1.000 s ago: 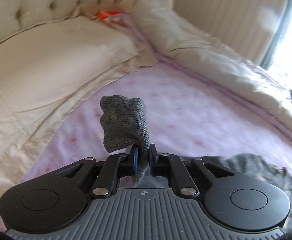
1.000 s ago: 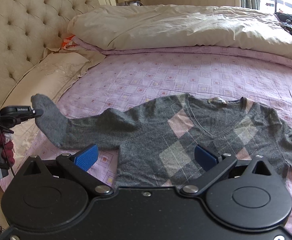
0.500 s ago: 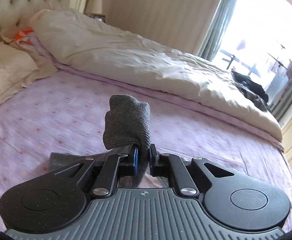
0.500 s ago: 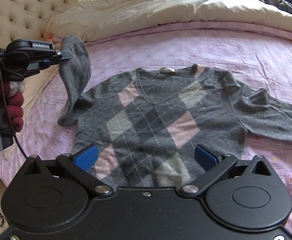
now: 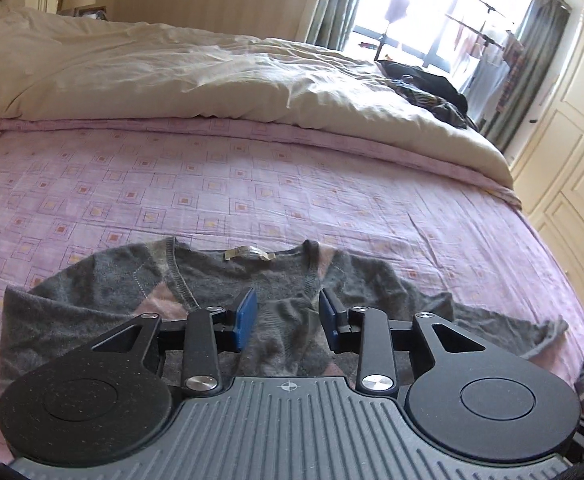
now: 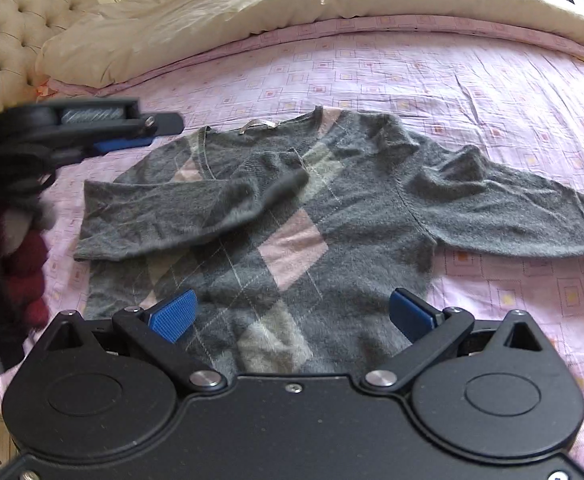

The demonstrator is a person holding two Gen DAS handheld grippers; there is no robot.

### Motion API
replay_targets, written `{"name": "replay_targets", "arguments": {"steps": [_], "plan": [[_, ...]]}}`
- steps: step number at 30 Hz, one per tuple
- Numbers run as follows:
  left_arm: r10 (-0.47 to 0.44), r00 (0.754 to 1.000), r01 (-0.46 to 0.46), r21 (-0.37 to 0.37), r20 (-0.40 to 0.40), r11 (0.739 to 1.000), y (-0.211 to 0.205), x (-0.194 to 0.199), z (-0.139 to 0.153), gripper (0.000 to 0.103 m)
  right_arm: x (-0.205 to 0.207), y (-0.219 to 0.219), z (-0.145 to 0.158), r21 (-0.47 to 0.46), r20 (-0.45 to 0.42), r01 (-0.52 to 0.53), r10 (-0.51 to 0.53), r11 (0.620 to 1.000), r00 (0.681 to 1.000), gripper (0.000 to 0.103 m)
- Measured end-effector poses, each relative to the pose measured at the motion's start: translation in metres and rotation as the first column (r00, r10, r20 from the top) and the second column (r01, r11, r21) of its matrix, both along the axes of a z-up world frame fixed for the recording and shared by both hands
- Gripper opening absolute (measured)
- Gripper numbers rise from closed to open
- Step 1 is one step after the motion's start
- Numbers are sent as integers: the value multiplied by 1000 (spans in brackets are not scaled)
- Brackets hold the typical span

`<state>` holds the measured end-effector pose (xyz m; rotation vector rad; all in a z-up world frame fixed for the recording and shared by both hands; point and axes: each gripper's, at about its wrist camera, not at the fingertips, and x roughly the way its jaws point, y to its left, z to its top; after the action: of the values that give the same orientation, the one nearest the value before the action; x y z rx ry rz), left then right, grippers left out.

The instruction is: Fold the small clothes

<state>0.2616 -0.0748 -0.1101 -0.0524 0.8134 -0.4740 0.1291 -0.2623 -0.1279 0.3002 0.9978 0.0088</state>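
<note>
A grey sweater with pink argyle diamonds lies flat on the pink bedsheet. Its left sleeve lies folded across the chest; its right sleeve stretches out to the right. My left gripper is open and empty, just above the sweater's collar area; it also shows blurred in the right wrist view at the sweater's left shoulder. My right gripper is open and empty over the sweater's hem.
A cream duvet is heaped along the far side of the bed. A tufted headboard stands at the left. Dark clothes lie at the far end near the window. White cupboards stand at the right.
My left gripper carried the left sleeve over the chest, opened and let it go. The sleeve now lies folded across the sweater. The right gripper stayed open over the hem.
</note>
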Motion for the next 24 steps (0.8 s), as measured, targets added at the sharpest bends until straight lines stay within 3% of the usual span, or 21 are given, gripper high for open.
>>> {"name": "replay_targets", "arguments": {"steps": [2,6,12,19,22,24], "plan": [[-11,1000,11,29,-1,1000,7,-3,-4,38,16,3,-4,8,-2,-11,12,1000,1000,99],[24,999,-18,117,-48,993,36,-5,-25,38,57,10,-15,38,-10,-40,40,998,999,76],[155,975,-120,209,-160,971,93,-4,-61,38,115,5,-35,47,-10,16,-16,999,1000,71],[205,947,-139,263,-246,955,117,-9,-91,38,165,2,-64,-68,-68,-18,13,998,998,66],[205,937,-123,282,-283,952,116,-11,-106,39,174,3,-76,-71,-96,-37,30,997,995,54],[199,942,-118,288,-270,950,115,-13,-108,43,177,4,-81,-66,-114,-50,42,997,993,40]]}}
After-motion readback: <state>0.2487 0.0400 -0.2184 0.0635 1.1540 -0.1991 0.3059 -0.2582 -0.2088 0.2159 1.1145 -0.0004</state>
